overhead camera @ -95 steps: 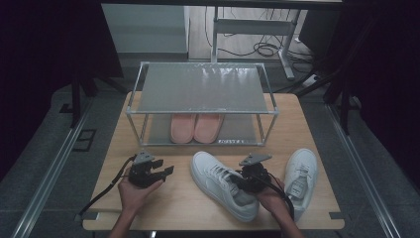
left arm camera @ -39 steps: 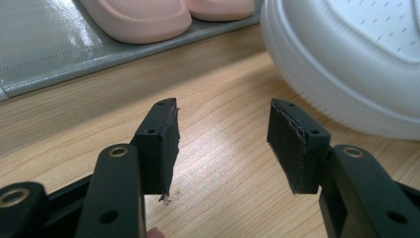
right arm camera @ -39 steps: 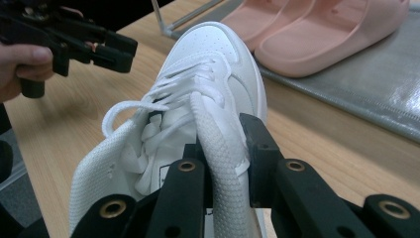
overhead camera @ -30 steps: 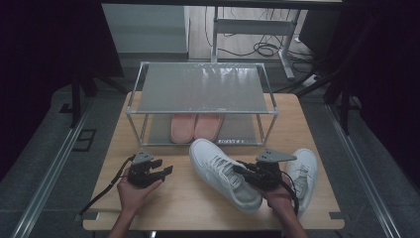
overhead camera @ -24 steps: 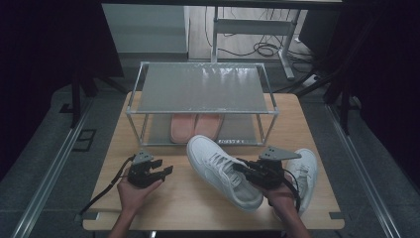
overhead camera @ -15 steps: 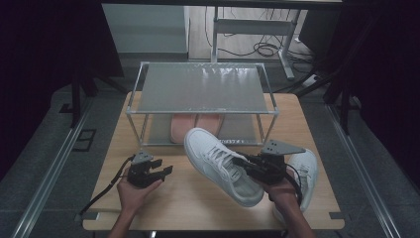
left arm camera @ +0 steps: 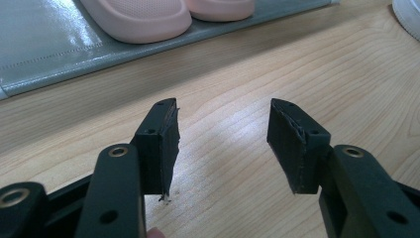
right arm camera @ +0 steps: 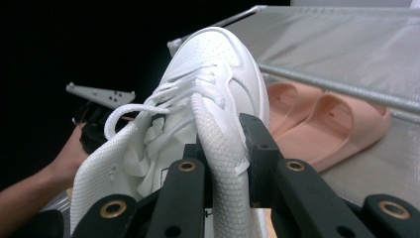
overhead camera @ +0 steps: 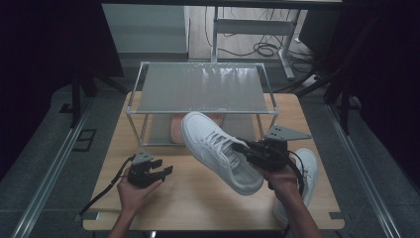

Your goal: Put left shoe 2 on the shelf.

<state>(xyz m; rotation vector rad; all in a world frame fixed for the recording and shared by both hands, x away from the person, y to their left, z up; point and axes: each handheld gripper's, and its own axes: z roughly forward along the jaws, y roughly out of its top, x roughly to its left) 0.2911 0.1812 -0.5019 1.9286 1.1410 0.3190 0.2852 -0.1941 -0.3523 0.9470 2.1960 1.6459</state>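
Sneaker lifted off the bench, toe swinging toward the rack.
Right tongs (overhead camera: 247, 149) grip the white sneaker (overhead camera: 218, 148) by its collar, now raised before the shoe rack (overhead camera: 203, 89); left tongs (overhead camera: 161, 172) rest released, near-left.

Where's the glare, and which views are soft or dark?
High view: glare patch on the rack's top shelf, surroundings nearly black, whole frame a bit soft. Left gripper view: evenly lit, jaws and wooden table sharp, pink slippers slightly soft. Right gripper view: white sneaker bright and crisp, left background black, top shelf sheen mild.
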